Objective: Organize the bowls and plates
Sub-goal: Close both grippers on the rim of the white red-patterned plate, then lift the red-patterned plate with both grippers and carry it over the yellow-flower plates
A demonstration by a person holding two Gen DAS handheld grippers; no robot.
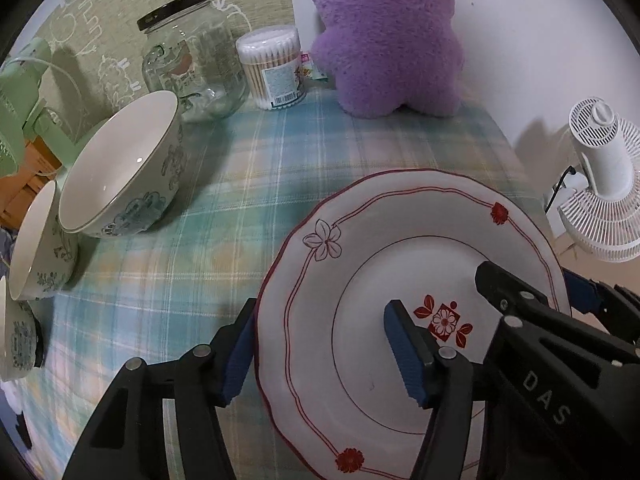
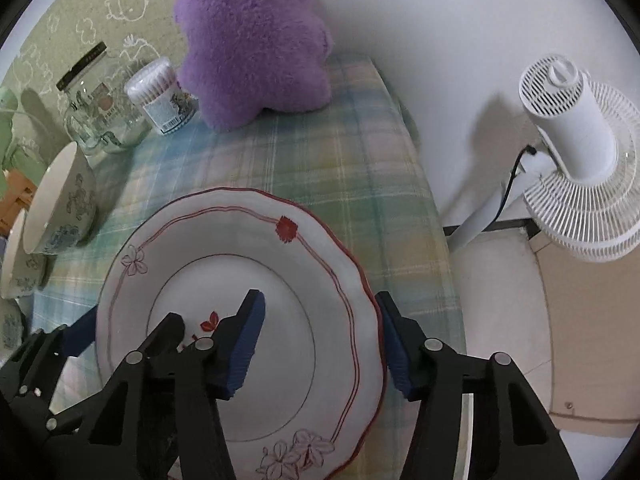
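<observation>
Both hand-held grippers straddle opposite edges of one white plate (image 1: pixel 400 280) with a scalloped red rim and red flower marks. On the left hand-held gripper (image 1: pixel 326 350), one blue-padded finger stands outside the plate's left edge and the other over its middle; the pads look apart from the china, so its jaws are open around the rim. On the right hand-held gripper (image 2: pixel 320 346), one finger stands over the plate's centre and the other just outside the right edge, likewise open, with no pad clearly pressing.

The plate lies on the surface (image 1: pixel 248 168), which is covered by a pale blue-green plaid cloth, near its right end. To the plate's left, three floral bowls lie tipped in a row: a large bowl (image 1: pixel 120 168), a smaller bowl (image 1: pixel 36 248) beside it, and a third bowl (image 1: pixel 16 340) at the picture's edge.

At the back stand a glass jar (image 1: pixel 196 60) with a dark lid, a tub of cotton swabs (image 1: pixel 274 66) and a purple plush toy (image 1: pixel 384 36). A white fan (image 2: pixel 580 160) stands off the surface to the right.
</observation>
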